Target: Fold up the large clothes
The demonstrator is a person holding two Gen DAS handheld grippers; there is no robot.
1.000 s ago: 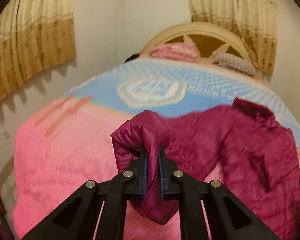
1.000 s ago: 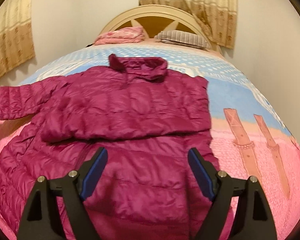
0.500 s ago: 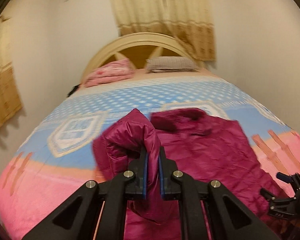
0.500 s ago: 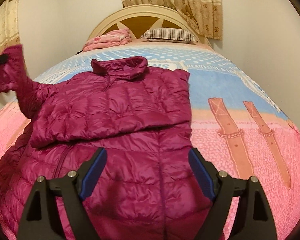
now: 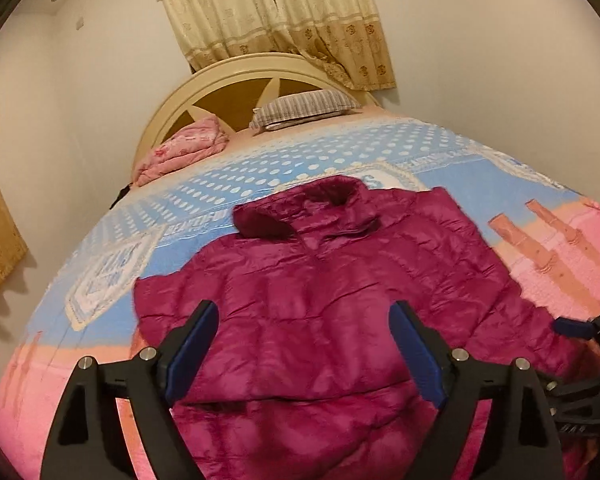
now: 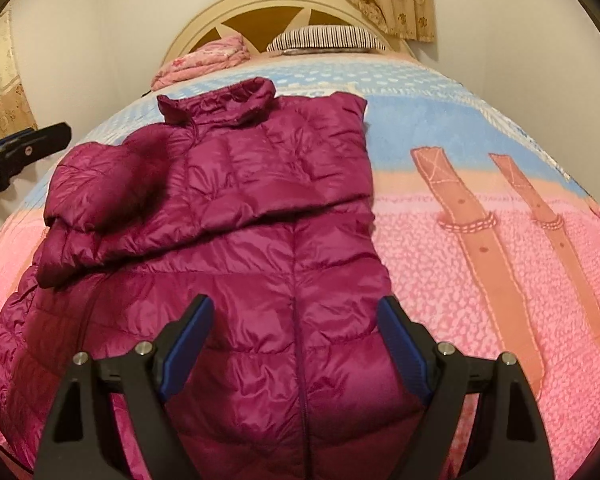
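Dropped now: the sleeve (image 6: 100,184) of the puffy dark pink quilted jacket (image 6: 236,264), pinched and carried across a moment ago, lying folded over the chest. Left gripper (image 5: 304,348) opening up, blue fingers (image 5: 192,344) spreading wide, nothing between them, just hanging above the jacket. Right gripper (image 6: 296,344) wide apart too, holding nothing, waiting over the zip near the bottom hem. Jacket spread flat, collar pointing to the headboard, on the big bed with the blue and pink blanket (image 6: 480,272). Both sleeves tucked in, so a neat long shape. Probably ready for the bottom half to be lifted and folded up. Striped pillow (image 5: 300,108) and pink bundle (image 5: 184,152) far off by the headboard.
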